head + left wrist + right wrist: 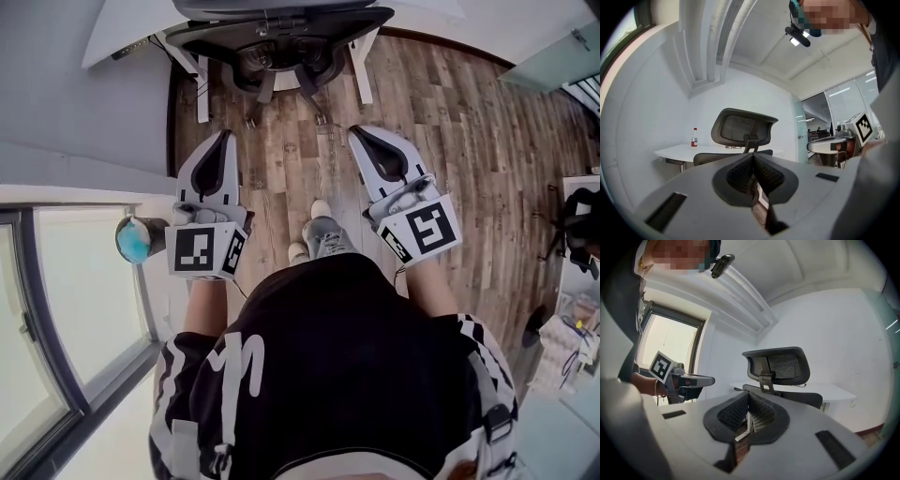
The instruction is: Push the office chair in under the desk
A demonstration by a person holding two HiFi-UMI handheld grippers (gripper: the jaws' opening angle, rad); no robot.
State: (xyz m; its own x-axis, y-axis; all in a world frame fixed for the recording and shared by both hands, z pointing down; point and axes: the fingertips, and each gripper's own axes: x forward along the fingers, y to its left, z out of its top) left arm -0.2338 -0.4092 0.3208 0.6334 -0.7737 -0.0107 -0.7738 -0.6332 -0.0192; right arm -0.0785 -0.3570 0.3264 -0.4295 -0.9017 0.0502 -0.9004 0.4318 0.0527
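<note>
Left gripper point(223, 137): jaws closed together, pads meeting, nothing between them. Right gripper point(362, 133): same, jaws pressed together and empty. I hold both out level in front of me, side by side with a gap between, tips pointing ahead over the wood floor point(450, 112).

Office chair point(281, 42) is straight ahead of both grippers, apart from them, no contact. Its mesh backrest faces me. Seen from the left gripper view it sits just above the jaw tips and slightly left of them. In the right gripper view it sits above and right of the tips.

Worktop point(122, 37) is white, beyond the chair, on the far side from my grippers. Chair base sits between the two white worktop legs point(202, 84). Seat front looks level with or just past the worktop edge; how far under I cannot tell.

Small bottle point(694, 137) with red cap stands on the worktop, left of the chair and far ahead of the left gripper.

My shoe point(323, 234) is on the floor between the two grippers, behind their tips. Window point(66, 300) is to the left of the left gripper, low and beside me.
</note>
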